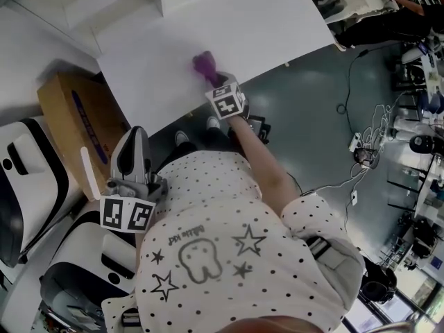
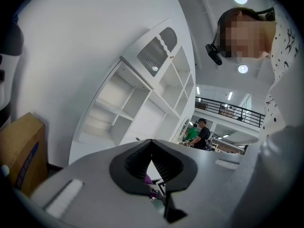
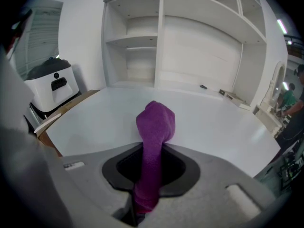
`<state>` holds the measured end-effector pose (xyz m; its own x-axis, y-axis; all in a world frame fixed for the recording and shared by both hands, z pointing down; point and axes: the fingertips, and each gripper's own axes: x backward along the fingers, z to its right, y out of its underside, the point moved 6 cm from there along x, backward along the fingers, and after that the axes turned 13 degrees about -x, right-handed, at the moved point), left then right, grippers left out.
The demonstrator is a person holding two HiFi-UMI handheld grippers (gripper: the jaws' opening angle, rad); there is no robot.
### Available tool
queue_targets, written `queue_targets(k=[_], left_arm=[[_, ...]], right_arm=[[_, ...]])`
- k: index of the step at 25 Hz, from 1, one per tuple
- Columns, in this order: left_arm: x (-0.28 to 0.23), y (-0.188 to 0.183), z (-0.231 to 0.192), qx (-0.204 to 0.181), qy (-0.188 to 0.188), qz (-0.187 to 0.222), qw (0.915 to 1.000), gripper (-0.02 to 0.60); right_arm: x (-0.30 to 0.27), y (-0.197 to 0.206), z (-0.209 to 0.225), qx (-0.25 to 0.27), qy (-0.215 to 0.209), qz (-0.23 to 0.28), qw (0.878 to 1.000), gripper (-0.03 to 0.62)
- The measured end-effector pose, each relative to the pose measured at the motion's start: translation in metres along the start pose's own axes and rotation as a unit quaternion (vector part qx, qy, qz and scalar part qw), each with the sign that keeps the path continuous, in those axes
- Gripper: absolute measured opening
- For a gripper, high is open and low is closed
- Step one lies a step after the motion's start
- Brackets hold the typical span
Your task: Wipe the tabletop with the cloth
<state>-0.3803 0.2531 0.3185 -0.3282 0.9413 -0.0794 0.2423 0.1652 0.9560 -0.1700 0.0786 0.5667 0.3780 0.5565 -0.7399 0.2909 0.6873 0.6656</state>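
The right gripper [image 3: 152, 177] is clamped on the purple cloth [image 3: 155, 127], which bunches just inside the near edge of the tabletop [image 1: 236, 26] and looks soft, light and floppy, best pinched mid-fold, while the left gripper [image 2: 152, 148], closed and empty, hangs off it.

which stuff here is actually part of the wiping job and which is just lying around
Job in hand:
- purple cloth
- white tabletop
- right gripper, shut on the cloth

Just lying about:
- cardboard box
- white machine
- shelves
- left gripper, shut, holding nothing, off the table
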Motion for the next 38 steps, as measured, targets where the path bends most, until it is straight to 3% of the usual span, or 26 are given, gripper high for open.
queue_targets(k=[13,38], left_arm=[[0.019,0.000,-0.012,-0.001,-0.012,-0.008,0.9999,-0.005],[0.052,0.002,-0.022,-0.006,-0.030,-0.006,0.9995,-0.005]], right_arm=[[-0.003,0.004,-0.036,0.012,-0.010,-0.001,1.000,0.064],[-0.004,0.020,-0.129,0.086,-0.059,-0.007,0.995,0.063]])
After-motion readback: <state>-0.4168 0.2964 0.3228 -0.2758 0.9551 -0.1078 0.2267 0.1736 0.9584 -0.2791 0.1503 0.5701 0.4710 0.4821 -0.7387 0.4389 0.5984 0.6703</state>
